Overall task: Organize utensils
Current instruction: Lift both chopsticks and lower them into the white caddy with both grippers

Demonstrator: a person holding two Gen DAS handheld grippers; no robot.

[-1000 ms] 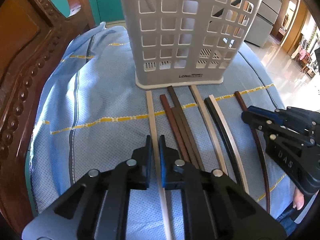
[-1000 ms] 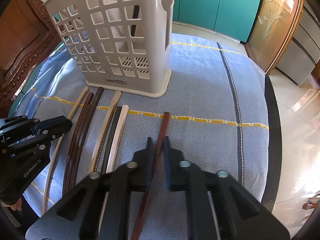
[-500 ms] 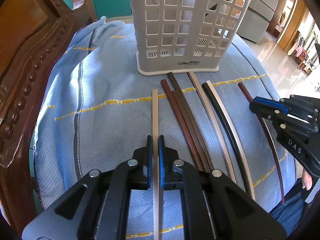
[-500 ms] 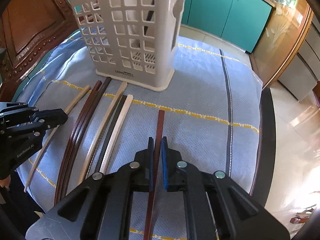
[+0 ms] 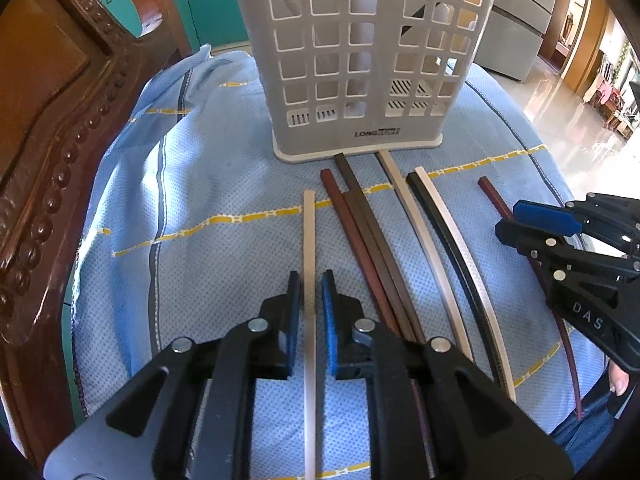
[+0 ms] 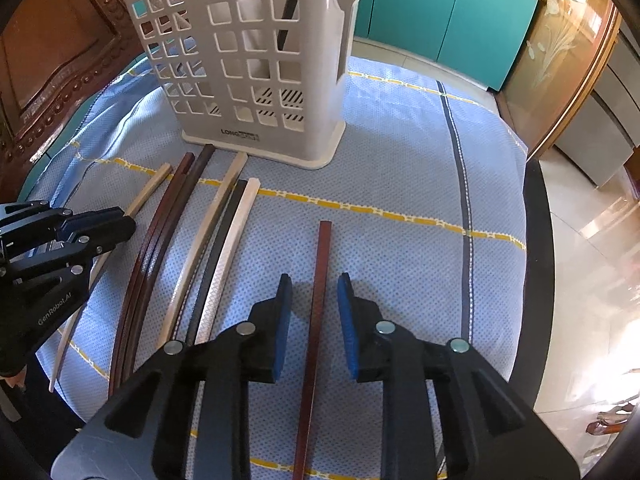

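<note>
Near the front edge of the bench, over the blue cloth [image 5: 192, 240], the left gripper [image 5: 311, 292] is hovering with its fingers apart, straddling a cream chopstick [image 5: 309, 240] without visibly touching it. Toward the bench's right side, the right gripper [image 6: 314, 296] is sitting with fingers spread wide on either side of a reddish-brown chopstick [image 6: 322, 264], gaps showing on both sides. Between the two, five more sticks are lying side by side on the cloth: a dark brown pair [image 5: 360, 216], a beige stick [image 5: 416, 216], and a black stick [image 5: 444, 232] touching a white one [image 5: 452, 224]. Their far tips are pointing at the white utensil basket [image 5: 360, 60], standing upright toward the back edge. Something dark is leaning inside it, possibly a chopstick; the lattice is hiding most of it.
</note>
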